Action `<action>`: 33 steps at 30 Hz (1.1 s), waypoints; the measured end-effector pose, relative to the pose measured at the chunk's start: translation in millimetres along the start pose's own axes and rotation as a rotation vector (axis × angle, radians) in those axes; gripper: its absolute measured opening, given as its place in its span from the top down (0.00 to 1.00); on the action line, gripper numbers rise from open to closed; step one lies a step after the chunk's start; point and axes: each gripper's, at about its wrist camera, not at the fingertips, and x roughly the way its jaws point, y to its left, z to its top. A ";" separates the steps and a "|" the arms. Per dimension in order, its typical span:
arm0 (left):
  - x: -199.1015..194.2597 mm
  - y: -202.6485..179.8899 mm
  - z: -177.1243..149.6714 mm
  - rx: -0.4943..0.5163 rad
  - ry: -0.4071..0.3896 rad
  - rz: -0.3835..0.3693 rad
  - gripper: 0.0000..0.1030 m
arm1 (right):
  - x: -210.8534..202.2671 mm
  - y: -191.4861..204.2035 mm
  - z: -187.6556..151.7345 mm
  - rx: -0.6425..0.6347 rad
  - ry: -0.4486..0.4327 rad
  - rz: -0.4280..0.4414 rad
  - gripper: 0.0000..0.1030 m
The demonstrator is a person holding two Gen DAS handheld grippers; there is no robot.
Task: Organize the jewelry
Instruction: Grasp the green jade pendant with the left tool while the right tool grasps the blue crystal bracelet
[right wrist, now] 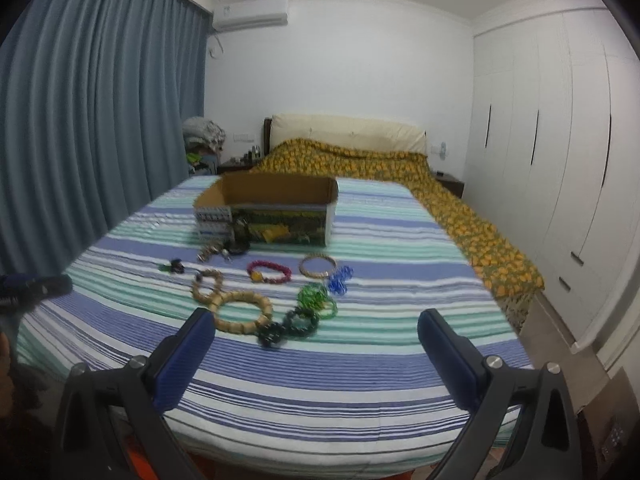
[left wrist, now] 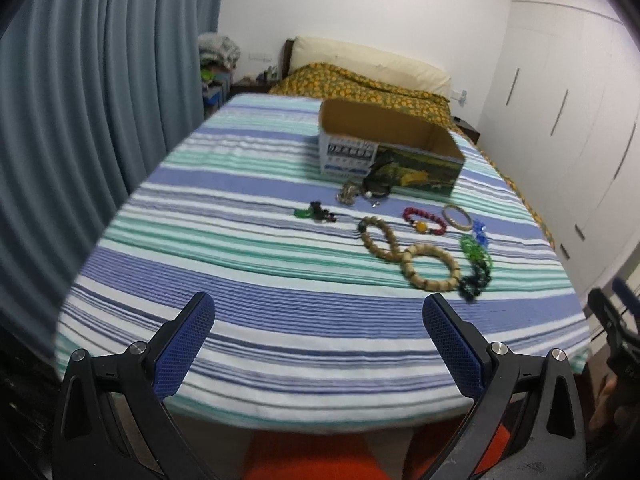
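Bracelets (right wrist: 244,312) flat on striped sheet (right wrist: 360,380), box (right wrist: 272,216) beyond (lengthwise across), both tongs agape

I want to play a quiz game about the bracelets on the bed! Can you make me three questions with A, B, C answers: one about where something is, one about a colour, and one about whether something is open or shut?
1. Where does the cardboard box sit?
A. On the floor
B. On the striped blanket, behind the jewelry
C. On the pillow

2. What colour is the small bracelet beside the thin bangle?
A. Blue
B. White
C. Orange

3. How is the box's top?
A. Taped shut
B. Covered by a lid
C. Open

Answers:
1 B, since the box stands on the stripes with the bracelets in front of it.
2 A, since its beads look clear blue.
3 C, since you can see the brown inside walls.
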 end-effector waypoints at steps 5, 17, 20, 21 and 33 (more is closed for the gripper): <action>53.5 7.6 0.6 0.010 0.100 -0.033 0.00 | 45.4 -14.6 -17.6 -0.023 0.094 0.022 0.00; 143.5 24.4 17.0 0.011 0.231 -0.026 0.00 | 109.7 -25.3 -42.7 -0.073 0.227 0.072 0.00; 168.5 28.2 23.4 0.013 0.275 -0.036 0.00 | 125.6 -24.4 -42.4 -0.081 0.273 0.071 0.00; 175.3 28.8 25.8 0.017 0.284 -0.038 0.00 | 133.1 -26.5 -41.5 -0.072 0.297 0.057 0.00; 217.8 17.3 64.1 0.127 0.275 -0.083 0.00 | 184.1 -77.3 -17.4 0.108 0.341 -0.041 0.00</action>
